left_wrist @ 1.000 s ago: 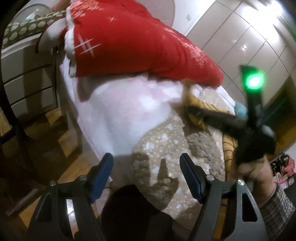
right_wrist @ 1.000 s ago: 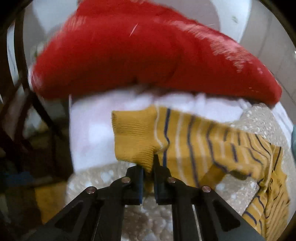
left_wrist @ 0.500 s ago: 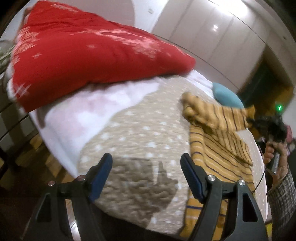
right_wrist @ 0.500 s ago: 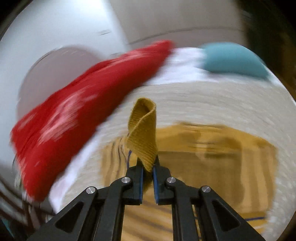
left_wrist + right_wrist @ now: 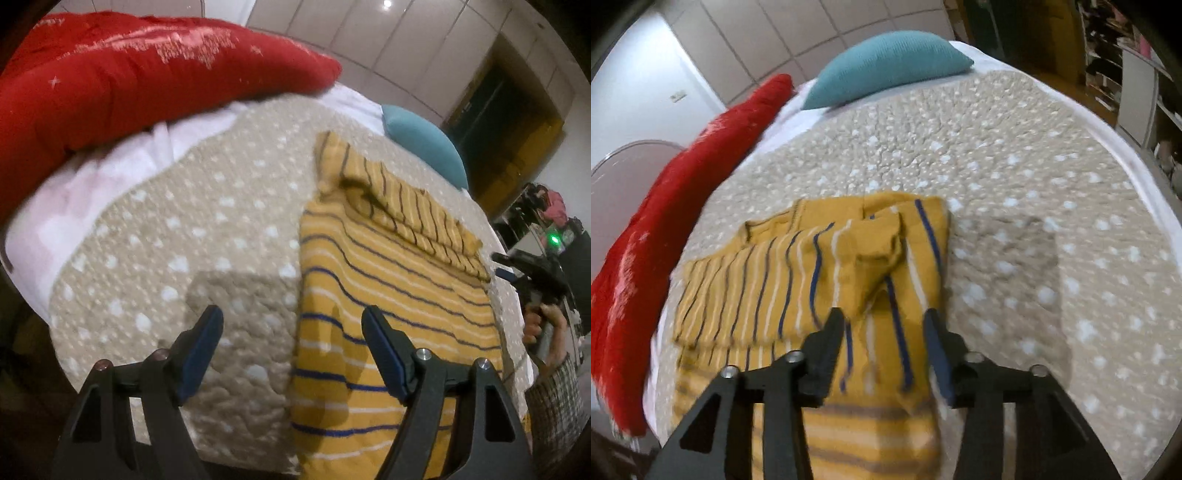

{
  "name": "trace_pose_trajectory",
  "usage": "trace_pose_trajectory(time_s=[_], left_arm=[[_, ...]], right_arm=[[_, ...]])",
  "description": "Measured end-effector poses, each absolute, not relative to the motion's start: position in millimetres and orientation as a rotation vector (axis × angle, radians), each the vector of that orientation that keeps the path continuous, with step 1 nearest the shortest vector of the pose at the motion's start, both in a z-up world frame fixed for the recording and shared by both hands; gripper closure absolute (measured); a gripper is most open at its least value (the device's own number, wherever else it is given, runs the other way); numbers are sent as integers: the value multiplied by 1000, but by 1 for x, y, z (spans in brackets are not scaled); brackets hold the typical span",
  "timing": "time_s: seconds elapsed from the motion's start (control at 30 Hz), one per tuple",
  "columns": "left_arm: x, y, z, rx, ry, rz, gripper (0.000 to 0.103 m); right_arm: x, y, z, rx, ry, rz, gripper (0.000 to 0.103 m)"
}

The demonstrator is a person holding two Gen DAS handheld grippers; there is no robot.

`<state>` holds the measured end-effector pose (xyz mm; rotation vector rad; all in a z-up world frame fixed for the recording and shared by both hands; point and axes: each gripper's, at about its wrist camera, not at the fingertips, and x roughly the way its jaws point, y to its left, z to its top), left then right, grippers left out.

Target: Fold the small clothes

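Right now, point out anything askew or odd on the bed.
The yellow striped sweater has its folded sleeve lying crooked and bunched at the cuff, not flat. Both claws are open and empty. Nothing is spilled or damaged.

The left gripper [image 5: 291,343] is held with its jaws spread wide, nothing between the blue pads [image 5: 201,349]. The right gripper [image 5: 882,328] is likewise held parted and empty in its own view. In the left wrist view, the right gripper [image 5: 532,267] is seen at three o'clock, gripped by the right hand [image 5: 545,325], a checked sleeve below.
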<state>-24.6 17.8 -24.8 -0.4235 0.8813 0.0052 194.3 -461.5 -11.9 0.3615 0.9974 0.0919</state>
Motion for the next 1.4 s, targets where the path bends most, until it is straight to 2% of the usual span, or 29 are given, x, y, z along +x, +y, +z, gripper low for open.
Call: trace_pose_trajectory(time_s=[0.37, 0.53, 0.7, 0.77, 0.83, 0.87, 0.93, 1.0, 1.07, 1.13, 1.23, 1.4], left_arm=[[-8, -2, -57, -473, 990, -101, 27], [-14, -9, -59, -532, 1001, -166, 27], [-29, -24, -67, -573, 1014, -232, 27], [-37, -32, -68, -553, 1012, -239, 42], [-42, -35, -71, -523, 1025, -227, 79], [-44, -34, -72, -534, 1029, -236, 84], [-49, -30, -75, -567, 1028, -252, 84], [-53, -28, -79, -585, 1027, -267, 81], [-60, -29, -86, -616, 1032, -302, 68], [-67, -34, -92, -640, 1026, -351, 45], [-75, -46, -96, -635, 1034, -395, 27], [-78, -58, -106, -641, 1064, -419, 24]], right_arm=[[43, -478, -42, 366, 1119, 242, 47], [-12, -475, -31, -34, 1042, -17, 48], [-54, -493, -18, 207, 994, 164, 43], [-60, -484, -23, 301, 988, 259, 42], [-59, -468, -42, 383, 1023, 364, 42], [-56, -460, -50, 391, 1042, 388, 42], [-50, -443, -67, 391, 1075, 424, 42], [-47, -434, -75, 433, 1075, 461, 41], [-50, -430, -78, 516, 1065, 528, 41], [-49, -424, -83, 572, 1065, 564, 41], [-58, -419, -88, 618, 1058, 577, 41], [-78, -403, -114, 738, 1129, 634, 41]])
